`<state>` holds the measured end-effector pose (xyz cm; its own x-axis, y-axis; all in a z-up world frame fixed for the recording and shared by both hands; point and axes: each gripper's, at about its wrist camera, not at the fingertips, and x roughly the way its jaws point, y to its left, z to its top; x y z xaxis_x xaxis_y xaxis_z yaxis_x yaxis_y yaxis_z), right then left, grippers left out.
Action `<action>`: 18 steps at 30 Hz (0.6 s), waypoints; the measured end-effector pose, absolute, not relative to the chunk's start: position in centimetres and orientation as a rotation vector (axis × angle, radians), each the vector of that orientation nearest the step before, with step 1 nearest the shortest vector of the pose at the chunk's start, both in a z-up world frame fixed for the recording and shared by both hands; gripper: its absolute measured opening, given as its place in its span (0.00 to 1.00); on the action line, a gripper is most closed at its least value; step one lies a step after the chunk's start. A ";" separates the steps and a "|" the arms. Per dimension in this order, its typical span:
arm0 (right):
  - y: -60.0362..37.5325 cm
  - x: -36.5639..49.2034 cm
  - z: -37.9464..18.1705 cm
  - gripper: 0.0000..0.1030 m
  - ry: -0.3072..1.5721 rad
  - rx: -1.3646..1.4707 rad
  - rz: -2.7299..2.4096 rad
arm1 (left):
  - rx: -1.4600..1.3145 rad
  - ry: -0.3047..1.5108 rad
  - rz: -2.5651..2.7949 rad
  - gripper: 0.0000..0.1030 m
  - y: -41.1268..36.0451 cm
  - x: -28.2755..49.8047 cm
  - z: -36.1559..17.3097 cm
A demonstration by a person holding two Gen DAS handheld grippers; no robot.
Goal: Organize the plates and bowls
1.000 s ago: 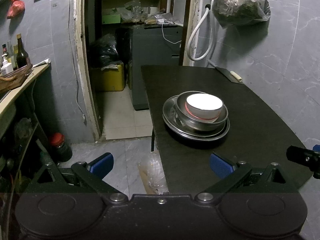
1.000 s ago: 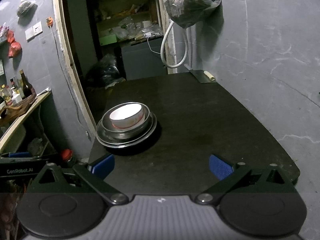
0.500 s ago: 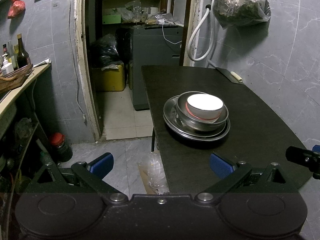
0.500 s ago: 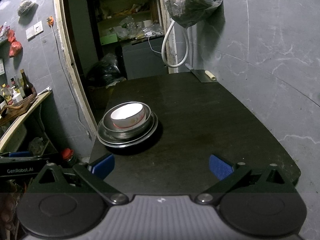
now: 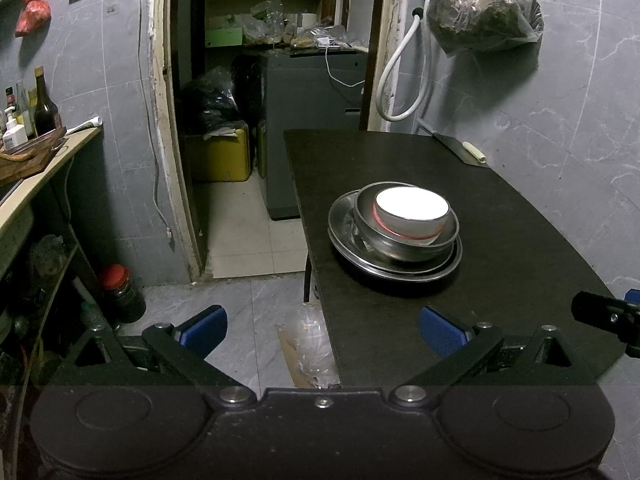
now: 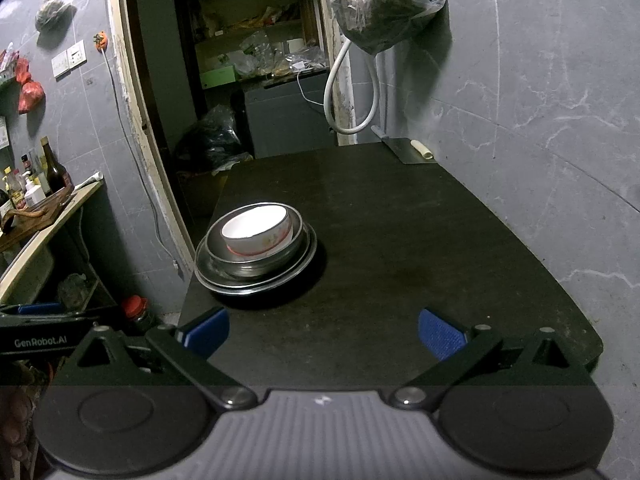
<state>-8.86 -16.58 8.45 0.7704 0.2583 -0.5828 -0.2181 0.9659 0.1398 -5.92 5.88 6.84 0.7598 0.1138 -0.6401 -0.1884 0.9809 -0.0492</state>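
A white bowl with a red band (image 5: 412, 210) sits inside a steel bowl (image 5: 404, 246), which rests on steel plates (image 5: 340, 224) on the black table (image 5: 500, 208). The same stack shows in the right wrist view: white bowl (image 6: 256, 228), steel bowl (image 6: 256, 264), plates (image 6: 304, 258). My left gripper (image 5: 322, 326) is open and empty, held back from the table's near left corner. My right gripper (image 6: 322, 330) is open and empty over the table's near edge (image 6: 400, 240), right of the stack.
A cleaver (image 5: 460, 150) lies at the table's far right corner by the wall. A doorway (image 5: 224, 120) opens on the left, with a counter with bottles (image 5: 36, 148) further left. A bag (image 5: 484, 4) hangs above the table.
Both views shift only slightly; the stack sits a touch further right in each. Both grippers stay open and empty.
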 end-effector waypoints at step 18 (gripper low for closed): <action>-16.3 -8.6 8.2 1.00 0.649 0.066 0.261 | -0.113 0.692 0.165 0.99 6.0 -6.0 6.7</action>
<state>-8.63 -16.25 8.20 0.7652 0.2606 -0.5886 -0.2198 0.9652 0.1416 -6.01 6.01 6.73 0.7577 0.1134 -0.6427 -0.1882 0.9809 -0.0487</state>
